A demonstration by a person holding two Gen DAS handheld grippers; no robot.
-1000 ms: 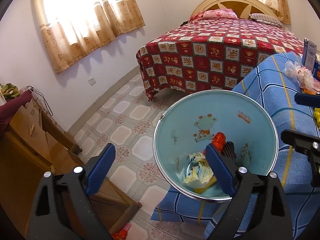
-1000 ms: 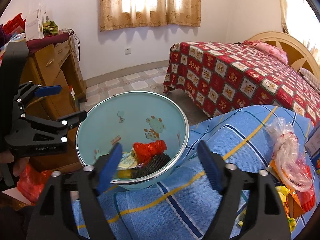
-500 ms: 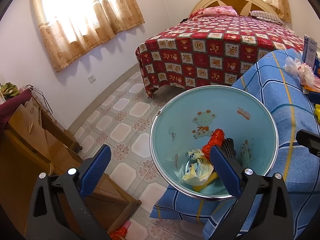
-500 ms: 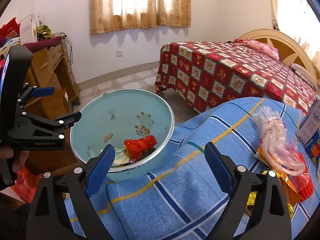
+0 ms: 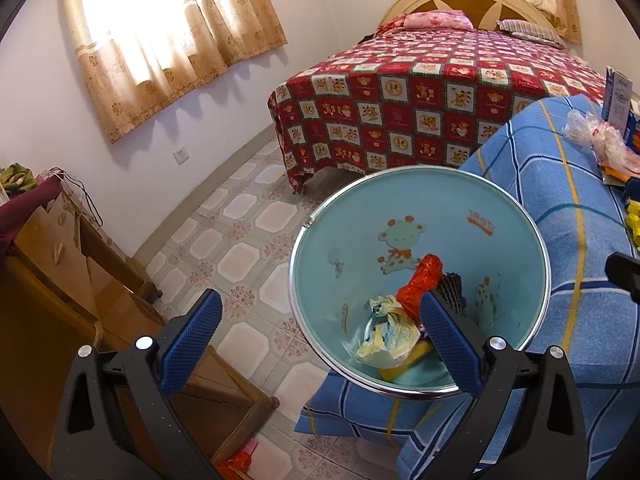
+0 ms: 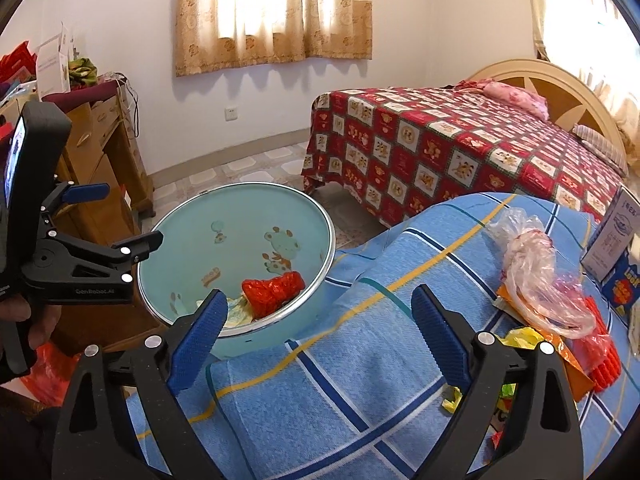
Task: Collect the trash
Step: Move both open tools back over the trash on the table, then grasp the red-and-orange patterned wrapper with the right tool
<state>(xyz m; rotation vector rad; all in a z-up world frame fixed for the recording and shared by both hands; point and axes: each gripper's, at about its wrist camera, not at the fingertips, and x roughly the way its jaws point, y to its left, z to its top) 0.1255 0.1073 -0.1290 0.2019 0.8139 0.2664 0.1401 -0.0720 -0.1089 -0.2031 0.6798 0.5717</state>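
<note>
Trash still to collect, a crumpled clear plastic bag (image 6: 532, 276) over orange and red wrappers (image 6: 592, 344), lies on the blue plaid blanket (image 6: 320, 396) ahead and to the right of the right gripper (image 6: 316, 332), its length running away from the camera. That gripper's jaws have just been opening and stand wide, empty, nearer the pile. Beside the blanket's left edge, the blue bin (image 5: 416, 280) already holds scraps, with the left gripper (image 5: 320, 340) gaping wide and empty over it.

Bed (image 6: 460, 148) with red patchwork cover beneath curtained window (image 6: 276, 12); pink pillow (image 6: 514, 94) at headboard (image 6: 556, 88); wooden cabinet (image 6: 102, 152) against white wall; patterned tile floor (image 5: 240, 236).
</note>
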